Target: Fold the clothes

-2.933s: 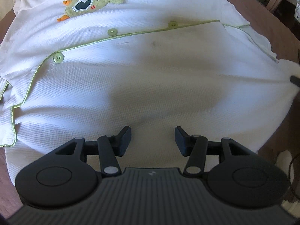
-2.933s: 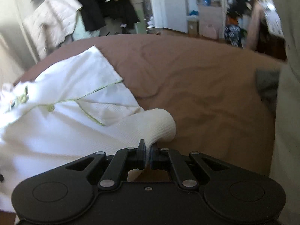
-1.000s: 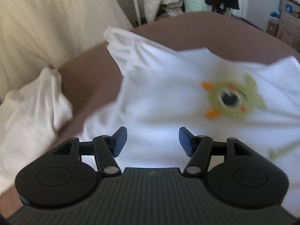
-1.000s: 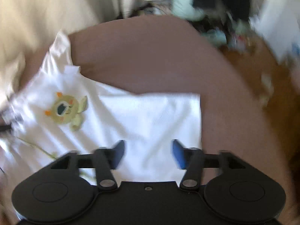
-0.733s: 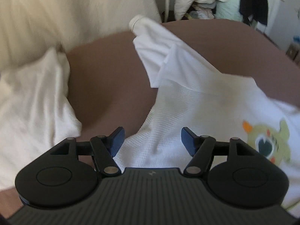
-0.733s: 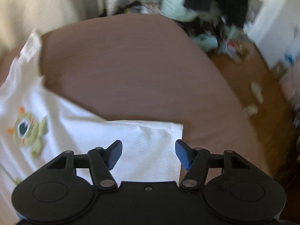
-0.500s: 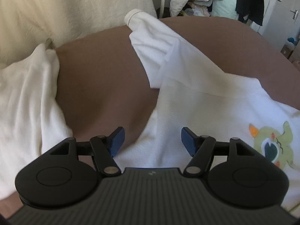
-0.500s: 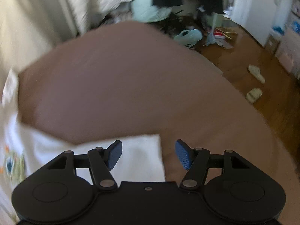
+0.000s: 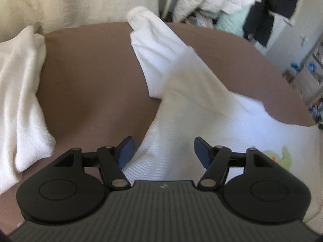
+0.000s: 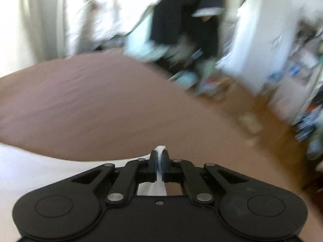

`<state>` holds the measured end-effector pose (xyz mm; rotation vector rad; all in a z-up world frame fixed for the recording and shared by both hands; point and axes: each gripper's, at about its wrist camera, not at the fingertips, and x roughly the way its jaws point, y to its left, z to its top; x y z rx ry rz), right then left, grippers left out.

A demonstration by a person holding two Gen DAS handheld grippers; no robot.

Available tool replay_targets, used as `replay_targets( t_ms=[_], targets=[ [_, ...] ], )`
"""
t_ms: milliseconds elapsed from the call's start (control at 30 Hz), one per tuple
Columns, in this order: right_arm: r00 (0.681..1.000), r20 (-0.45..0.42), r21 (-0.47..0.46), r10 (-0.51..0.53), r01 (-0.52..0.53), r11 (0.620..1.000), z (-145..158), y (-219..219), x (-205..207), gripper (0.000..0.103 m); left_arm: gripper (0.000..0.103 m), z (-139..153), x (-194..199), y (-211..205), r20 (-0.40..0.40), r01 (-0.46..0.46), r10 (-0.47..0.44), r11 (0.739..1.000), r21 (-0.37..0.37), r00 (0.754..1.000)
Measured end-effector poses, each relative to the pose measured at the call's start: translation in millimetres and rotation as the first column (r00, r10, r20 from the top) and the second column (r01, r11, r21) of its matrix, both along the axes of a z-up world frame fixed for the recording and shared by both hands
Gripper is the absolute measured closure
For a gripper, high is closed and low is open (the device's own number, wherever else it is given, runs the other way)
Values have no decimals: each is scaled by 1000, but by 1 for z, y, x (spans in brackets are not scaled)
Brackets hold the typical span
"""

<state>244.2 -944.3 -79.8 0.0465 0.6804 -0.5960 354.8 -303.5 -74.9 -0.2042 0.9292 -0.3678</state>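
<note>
Garment: a white waffle-knit top (image 9: 201,109), spread flat on a brown bed (image 9: 90,76); in the left wrist view it fills the near right part of the scene.
Sleeve: one sleeve (image 9: 149,46) runs from the body toward the far edge of the bed, a soft tube with a rolled cuff at its far end.
Patch: a pale green cartoon figure with orange marks (image 9: 282,157) is sewn on the chest, at the near right, partly hidden behind the tool.
Left tongs: (image 9: 162,151) stand well apart, blue pads facing each other; the garment's near left edge lies between and under them, and the pads press on nothing.
Right tongs: (image 10: 160,161) are pressed together on a thin fold of the white fabric (image 10: 160,149), a small tuft of which pokes out beyond the tips.
Bed: smooth matte brown cover, gently rounded.
Other cloth: a plush white towel-like piece (image 9: 22,100) lies bunched at the left.
Beyond: cream curtain at far left; hanging dark and quilted white clothing (image 9: 222,0) far right, blurred in the right wrist view.
</note>
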Motion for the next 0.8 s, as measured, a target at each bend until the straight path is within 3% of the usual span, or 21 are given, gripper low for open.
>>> replay_targets(
  t_ms=[100, 200, 400, 467, 533, 567, 600, 700, 733, 800],
  targets=[
    [1000, -19, 9, -10, 10, 1000, 6, -11, 9, 100, 39, 5, 0, 2, 13, -19, 20, 999, -44, 1000],
    [995, -103, -34, 5, -8, 999, -4, -7, 22, 100, 39, -2, 0, -7, -5, -13, 13, 1000, 12, 1000],
    [993, -78, -60, -93, 88, 994, 4, -7, 21, 100, 37, 1, -6, -15, -6, 11, -10, 999, 38, 1000],
    [983, -175, -120, -48, 27, 992, -11, -7, 29, 99, 37, 5, -8, -14, 5, 17, -17, 999, 28, 1000],
    [942, -335, -143, -29, -20, 990, -32, -9, 39, 100, 37, 2, -6, -11, -21, -9, 10, 999, 33, 1000],
    [940, -330, -187, -91, 29, 982, -31, -8, 40, 99, 37, 0, -5, -10, -44, -18, 20, 999, 43, 999],
    [950, -279, -168, -139, 94, 981, -24, -11, 37, 91, 37, -1, -6, -9, -54, -19, 22, 998, 57, 998],
    [963, -82, 41, -258, 262, 964, 4, -26, 21, 56, 37, -3, -4, -7, -38, -40, 45, 993, 114, 998],
    [960, -6, 126, -279, 278, 952, 13, -29, 14, 56, 37, -3, -2, -6, -31, -51, 55, 990, 130, 998],
    [970, 83, 226, -228, 204, 952, 28, -24, 12, 55, 34, -4, 1, -1, -24, -65, 69, 989, 133, 997]
  ],
)
